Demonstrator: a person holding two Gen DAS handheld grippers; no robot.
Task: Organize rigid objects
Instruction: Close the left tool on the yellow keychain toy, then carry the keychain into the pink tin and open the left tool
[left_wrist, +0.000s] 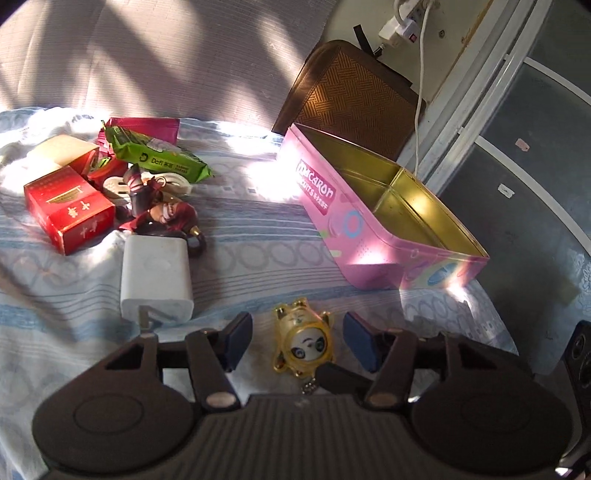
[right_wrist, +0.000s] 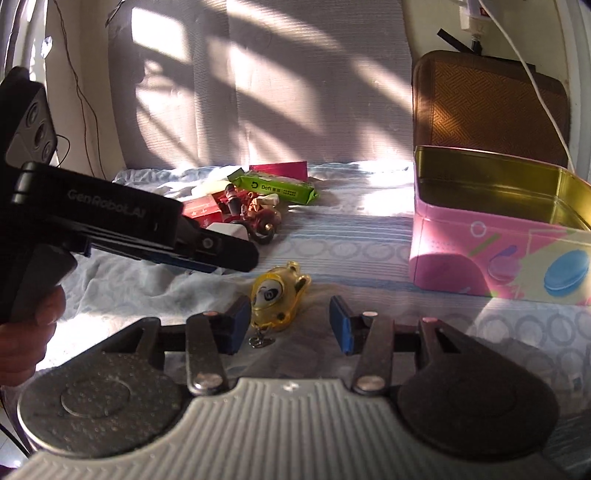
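A yellow translucent keychain toy (left_wrist: 302, 338) with a white face lies on the striped bed sheet between the open pads of my left gripper (left_wrist: 297, 341). It also shows in the right wrist view (right_wrist: 276, 295), just ahead of my open, empty right gripper (right_wrist: 290, 325) and close to its left pad. A pink Macaron tin (left_wrist: 369, 218) stands open and empty to the right, also seen in the right wrist view (right_wrist: 495, 254). A white charger (left_wrist: 157, 275), a dark red figurine (left_wrist: 162, 210), red boxes (left_wrist: 68, 210) and a green snack pack (left_wrist: 159, 157) lie at the left.
The left gripper's body (right_wrist: 122, 232) crosses the left of the right wrist view above the sheet. A brown woven cushion (left_wrist: 351, 99) leans behind the tin. A white cable (left_wrist: 419, 92) hangs down from a power strip. The bed edge runs at the right (left_wrist: 491, 302).
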